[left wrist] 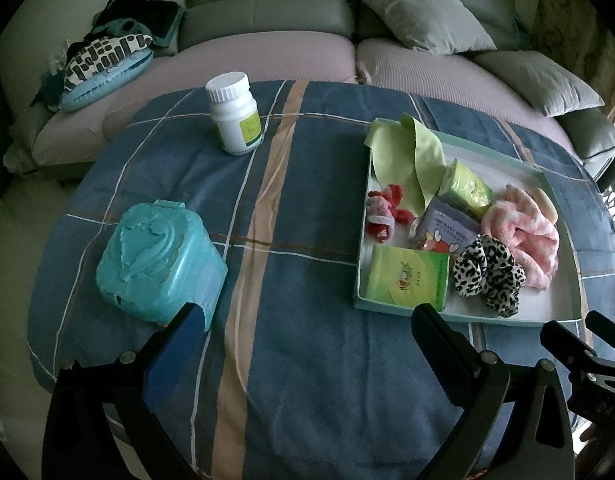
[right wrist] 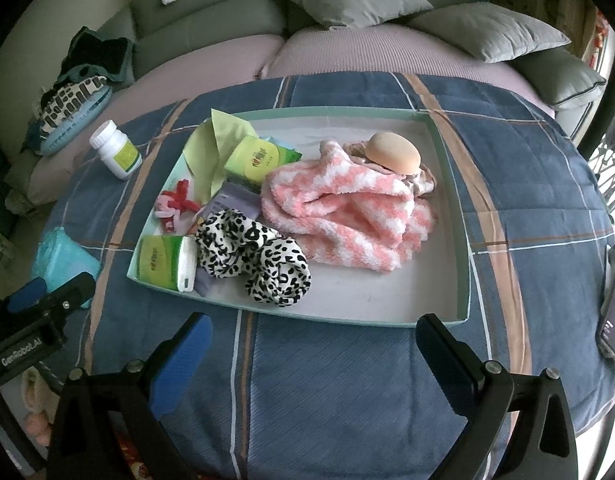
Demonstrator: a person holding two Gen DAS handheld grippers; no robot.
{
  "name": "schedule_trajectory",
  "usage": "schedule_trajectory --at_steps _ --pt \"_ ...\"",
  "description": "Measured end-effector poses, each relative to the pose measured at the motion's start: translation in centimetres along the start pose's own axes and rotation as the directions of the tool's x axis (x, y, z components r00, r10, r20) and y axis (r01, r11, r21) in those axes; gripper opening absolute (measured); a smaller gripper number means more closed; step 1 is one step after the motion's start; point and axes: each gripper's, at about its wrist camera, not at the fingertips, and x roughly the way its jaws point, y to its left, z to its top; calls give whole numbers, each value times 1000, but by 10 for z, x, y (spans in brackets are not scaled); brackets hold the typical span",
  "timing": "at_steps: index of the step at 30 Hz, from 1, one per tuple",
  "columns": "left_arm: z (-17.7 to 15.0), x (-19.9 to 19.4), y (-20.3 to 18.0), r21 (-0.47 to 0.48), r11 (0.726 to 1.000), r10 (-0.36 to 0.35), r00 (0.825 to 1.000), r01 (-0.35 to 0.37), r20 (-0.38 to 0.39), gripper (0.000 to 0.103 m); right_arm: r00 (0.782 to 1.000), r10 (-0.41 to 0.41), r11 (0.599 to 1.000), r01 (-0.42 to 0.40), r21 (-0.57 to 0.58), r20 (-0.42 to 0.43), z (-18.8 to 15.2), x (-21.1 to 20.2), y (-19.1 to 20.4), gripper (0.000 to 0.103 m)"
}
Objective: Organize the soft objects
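1. The left gripper (left wrist: 307, 320) is spreading wide, holding nothing, near the teal tub (left wrist: 161, 256).
2. The right gripper (right wrist: 313, 334) is spreading wide, empty, just before the tray (right wrist: 451, 208).
3. The pink cloth (right wrist: 347, 216) is lying crumpled in the tray, stretching left to right.

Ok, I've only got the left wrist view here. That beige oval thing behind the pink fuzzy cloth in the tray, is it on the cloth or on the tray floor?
Observer: The beige oval sits on top of bunched fabric at the far end of the pink fuzzy cloth, off the floor.
Operator: Is there free room on the right side of the tray?
Observer: Yes, the tray shows bare floor to the right of the cloth.
Operator: Anything beyond its right wall?
Observer: What looks like a phone lies there, screen up, well clear of the tray.
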Motion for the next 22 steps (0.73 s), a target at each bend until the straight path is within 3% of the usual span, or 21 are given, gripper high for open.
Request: schedule_trajectory --at_steps 22 --pt "1 6 -1 15 1000 14 1000 -15 13 103 1000 -27 1000 27 15 -3 0 8 -10 103"
